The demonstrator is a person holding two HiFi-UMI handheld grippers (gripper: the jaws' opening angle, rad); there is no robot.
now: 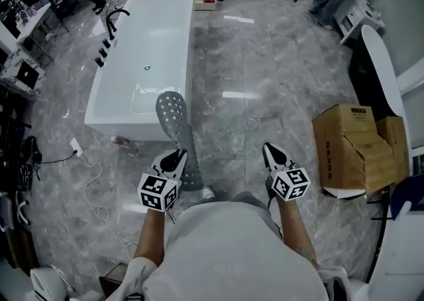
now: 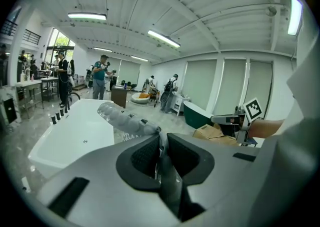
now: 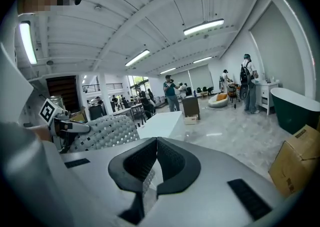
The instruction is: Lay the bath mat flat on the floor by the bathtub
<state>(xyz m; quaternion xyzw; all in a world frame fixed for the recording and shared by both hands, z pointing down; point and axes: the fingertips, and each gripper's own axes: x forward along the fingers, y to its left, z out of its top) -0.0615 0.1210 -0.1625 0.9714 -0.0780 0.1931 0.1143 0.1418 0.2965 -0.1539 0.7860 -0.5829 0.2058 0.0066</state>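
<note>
Item: grey perforated bath mat (image 1: 177, 124), carried, not yet laid. Your left gripper (image 1: 173, 158) is clenched on one edge of it; the rest juts forward in a narrow, curled strip above the floor (image 1: 265, 81), near the white bathtub (image 1: 132, 124). Your right gripper (image 1: 273, 155) is closed, apparently on nothing, well apart from the mat. Outstanding: lower it beside the tub, spread it, flatten it, release.

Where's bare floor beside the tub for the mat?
Free: the wide bare floor between the bathtub's right long side and the cardboard box.
Crowded: the floor left of the tub, with a power strip and its trailing cable, and desks beyond.
The bath mat is held in the left gripper near the tub's near right corner.
</note>
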